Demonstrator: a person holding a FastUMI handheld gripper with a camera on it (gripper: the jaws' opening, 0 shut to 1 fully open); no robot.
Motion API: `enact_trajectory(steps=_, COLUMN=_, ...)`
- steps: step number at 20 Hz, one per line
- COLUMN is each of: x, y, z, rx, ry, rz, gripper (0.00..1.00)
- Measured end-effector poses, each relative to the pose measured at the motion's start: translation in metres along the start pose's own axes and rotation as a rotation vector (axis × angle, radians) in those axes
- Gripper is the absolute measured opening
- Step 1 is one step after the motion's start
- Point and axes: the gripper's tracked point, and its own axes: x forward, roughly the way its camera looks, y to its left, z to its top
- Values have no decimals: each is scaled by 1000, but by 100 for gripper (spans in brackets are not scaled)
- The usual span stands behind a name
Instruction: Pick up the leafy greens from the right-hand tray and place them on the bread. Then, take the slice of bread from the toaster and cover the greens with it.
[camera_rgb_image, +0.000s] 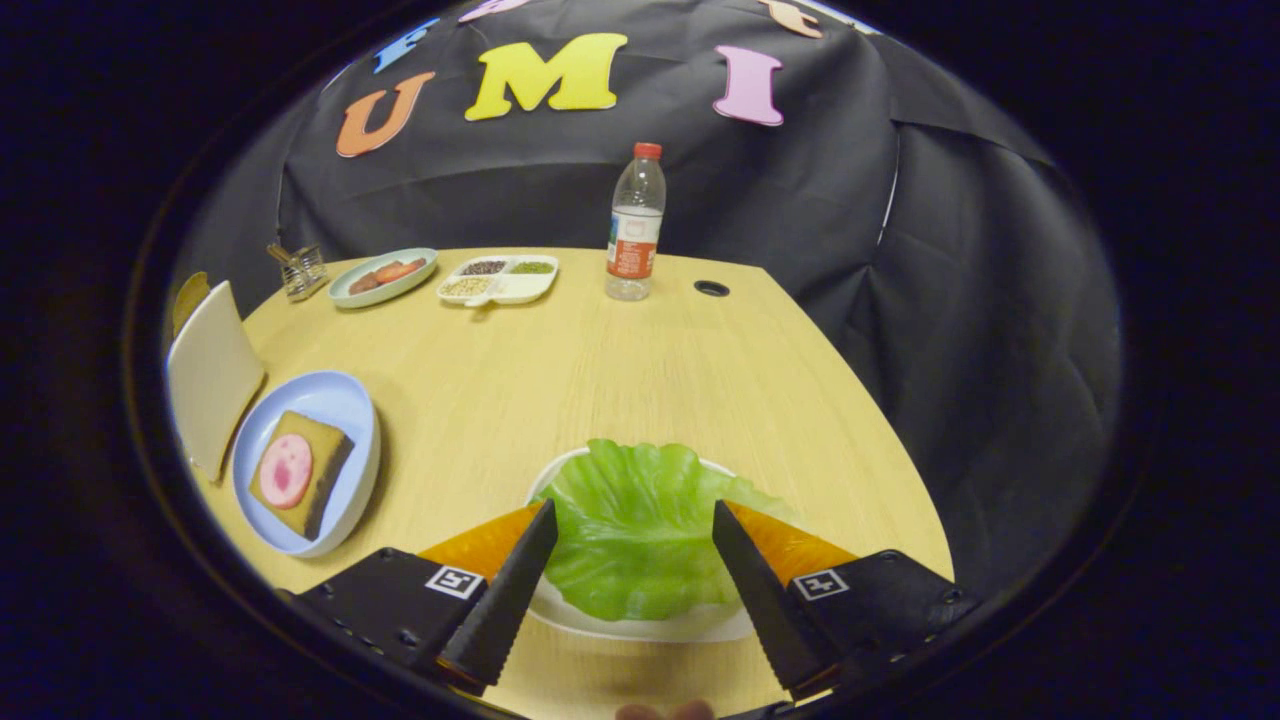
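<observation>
Lettuce (640, 530) lies on a white plate (640, 628), between our gripper (632, 520) fingers, which stand wide apart without touching it. Off left, bread with a ham slice (298, 472) sits on a blue plate (330, 400). Across the pale wooden tabletop (600, 370), a water bottle (635, 225) stands before black cloth.

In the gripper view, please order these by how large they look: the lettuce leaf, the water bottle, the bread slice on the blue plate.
1. Lettuce leaf, between the open gripper fingers, so nearness enlarges it.
2. Bread slice on the blue plate.
3. Water bottle; it is farthest, so its real rank is unsure.
</observation>
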Motion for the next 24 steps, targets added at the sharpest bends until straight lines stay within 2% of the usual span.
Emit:
enact_trajectory(steps=3, x=12, y=-5, z=-9, rx=12, ry=29, rz=-2, gripper=96)
enact_trajectory(steps=8, x=21, y=-6, z=-16, rx=85, ry=41, rz=75, gripper=97)
enact_trajectory(steps=10, x=23, y=-12, z=-16, rx=82, ry=26, rz=74, gripper=96)
enact_trajectory(steps=19, x=22, y=-24, z=-12, rx=88, ry=-8, rz=28, gripper=1)
enact_trajectory(steps=24, x=12, y=-21, z=1, rx=158, ry=-46, rz=48, gripper=1)
